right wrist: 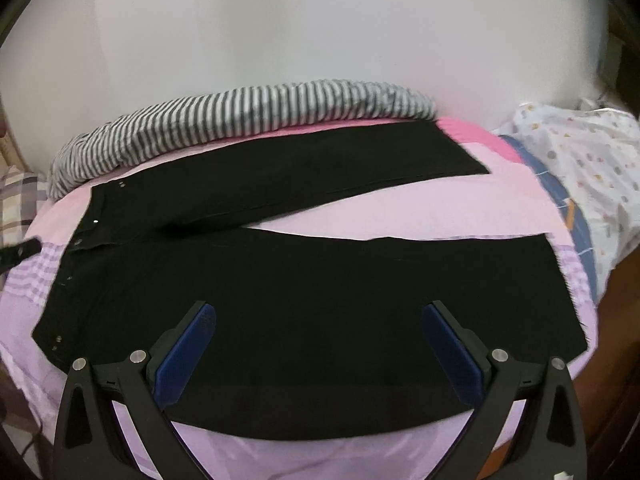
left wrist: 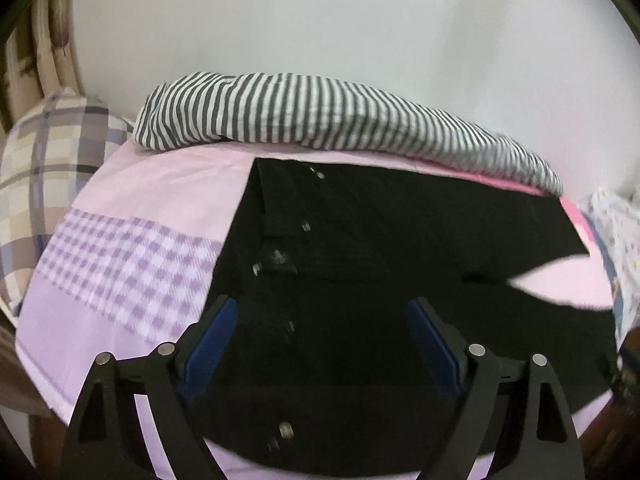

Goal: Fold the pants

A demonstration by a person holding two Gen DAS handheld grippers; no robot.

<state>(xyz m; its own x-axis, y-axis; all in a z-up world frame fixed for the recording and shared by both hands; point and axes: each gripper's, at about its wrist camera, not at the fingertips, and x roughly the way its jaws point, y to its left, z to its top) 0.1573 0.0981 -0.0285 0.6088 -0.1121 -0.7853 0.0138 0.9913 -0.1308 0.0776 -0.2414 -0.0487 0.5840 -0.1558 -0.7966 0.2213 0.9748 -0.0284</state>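
Note:
Black pants lie spread flat on a pink and purple bed sheet, waistband to the left, both legs running right with a gap between them. In the left wrist view the pants show their waistband and metal rivets. My left gripper is open and empty, hovering over the waist end. My right gripper is open and empty, hovering over the near leg. A tip of the left gripper shows at the left edge of the right wrist view.
A grey-and-white striped cloth lies along the far edge of the bed against the white wall; it also shows in the right wrist view. A plaid pillow sits at the left. A white patterned blanket lies at the right.

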